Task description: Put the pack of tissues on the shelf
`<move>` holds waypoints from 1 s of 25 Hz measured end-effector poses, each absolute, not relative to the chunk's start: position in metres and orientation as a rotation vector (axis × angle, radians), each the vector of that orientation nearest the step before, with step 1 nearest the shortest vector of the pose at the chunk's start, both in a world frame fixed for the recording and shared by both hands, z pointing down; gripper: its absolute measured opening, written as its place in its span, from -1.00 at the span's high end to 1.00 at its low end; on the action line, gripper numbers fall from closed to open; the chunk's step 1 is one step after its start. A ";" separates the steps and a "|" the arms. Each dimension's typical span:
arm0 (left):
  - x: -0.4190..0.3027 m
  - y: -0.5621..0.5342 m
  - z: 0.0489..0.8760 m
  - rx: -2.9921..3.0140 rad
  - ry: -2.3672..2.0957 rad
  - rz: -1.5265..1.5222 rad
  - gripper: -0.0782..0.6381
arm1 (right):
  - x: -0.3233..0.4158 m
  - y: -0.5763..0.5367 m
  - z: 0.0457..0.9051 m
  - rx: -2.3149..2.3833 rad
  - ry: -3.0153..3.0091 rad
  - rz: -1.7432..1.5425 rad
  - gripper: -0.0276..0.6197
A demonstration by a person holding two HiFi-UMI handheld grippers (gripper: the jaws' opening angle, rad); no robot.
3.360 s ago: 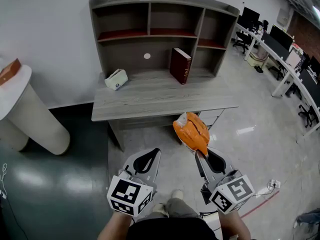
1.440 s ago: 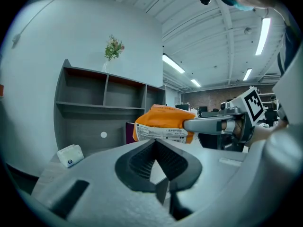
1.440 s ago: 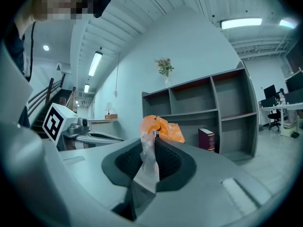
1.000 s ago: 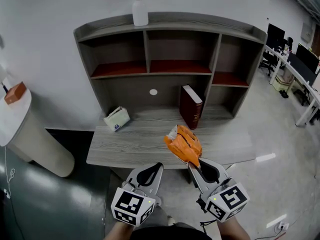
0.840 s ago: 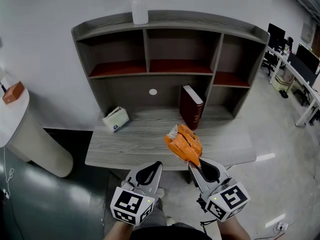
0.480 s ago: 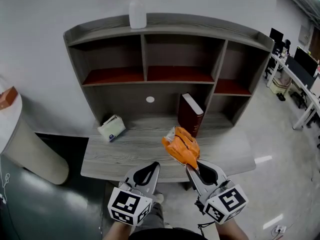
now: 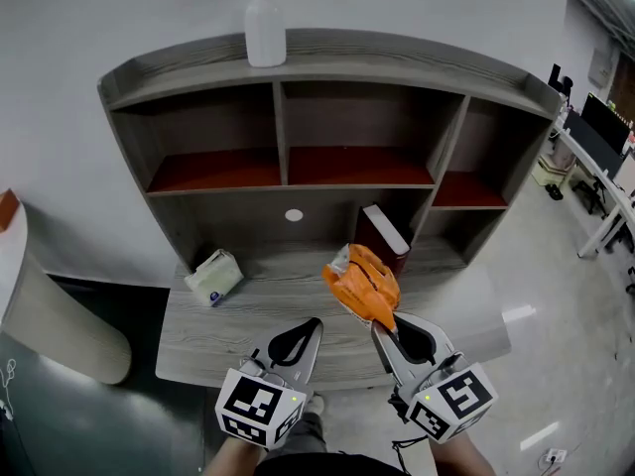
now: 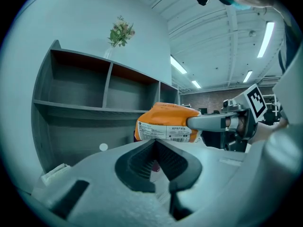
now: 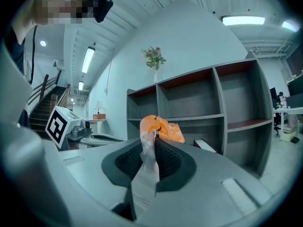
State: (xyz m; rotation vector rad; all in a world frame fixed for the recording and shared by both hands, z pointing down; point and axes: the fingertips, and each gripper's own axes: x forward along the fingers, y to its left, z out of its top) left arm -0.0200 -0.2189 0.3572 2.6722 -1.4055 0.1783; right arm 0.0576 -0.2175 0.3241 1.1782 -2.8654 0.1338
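Orange plastic wraps the pack of tissues (image 7: 363,286), which hangs in the air at the lower centre of the head view, pinched by the right hand-held gripper (image 7: 385,317). In the right gripper view that hand-held gripper (image 9: 150,141) has its dark ribbed jaws clamped on the pale, crinkled end flap of the wrapper, with the orange bulk of the pack (image 9: 161,128) standing past the jaw tips. The left hand-held gripper (image 7: 310,323) sits just beside it at the lower left of centre. In its own view the left hand-held gripper (image 8: 156,143) has its jaws drawn together with nothing between them, and the pack (image 8: 165,122) shows beyond them with its printed label facing the camera. The grey wooden shelf (image 7: 288,67) fills the upper half of the head view; its compartments have reddish boards, and a white vase (image 7: 265,33) stands on its top. Below it lies the grey wood-grain surface (image 7: 248,315). A dark red book (image 7: 382,236) stands tilted on it, right behind the pack in the picture, and a small pale box (image 7: 212,277) lies toward the left end. The pack is in none of the shelf's compartments.
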 end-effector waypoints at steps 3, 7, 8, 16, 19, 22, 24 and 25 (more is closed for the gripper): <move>-0.024 -0.235 0.355 2.676 -1.390 0.178 0.80 | 0.053 -0.234 0.316 1.190 -2.869 0.126 0.73; -0.030 -0.256 0.355 2.674 -1.380 0.173 0.80 | 0.048 -0.254 0.308 1.201 -2.872 0.110 0.73; -0.031 -0.260 0.354 2.675 -1.377 0.171 0.80 | 0.046 -0.259 0.305 1.205 -2.873 0.104 0.73; -0.037 -0.290 0.350 2.696 -1.353 0.162 0.80 | 0.043 -0.285 0.281 1.243 -2.888 0.038 0.73; -0.038 -0.298 0.347 2.705 -1.343 0.157 0.80 | 0.041 -0.292 0.270 1.252 -2.898 0.010 0.73; -0.039 -0.305 0.345 2.715 -1.333 0.155 0.80 | 0.039 -0.296 0.259 1.258 -2.906 -0.032 0.73; -0.039 -0.309 0.344 2.724 -1.326 0.153 0.80 | 0.038 -0.299 0.253 1.262 -2.909 -0.058 0.73; -0.039 -0.311 0.343 2.728 -1.324 0.153 0.80 | 0.037 -0.301 0.250 1.265 -2.910 -0.068 0.73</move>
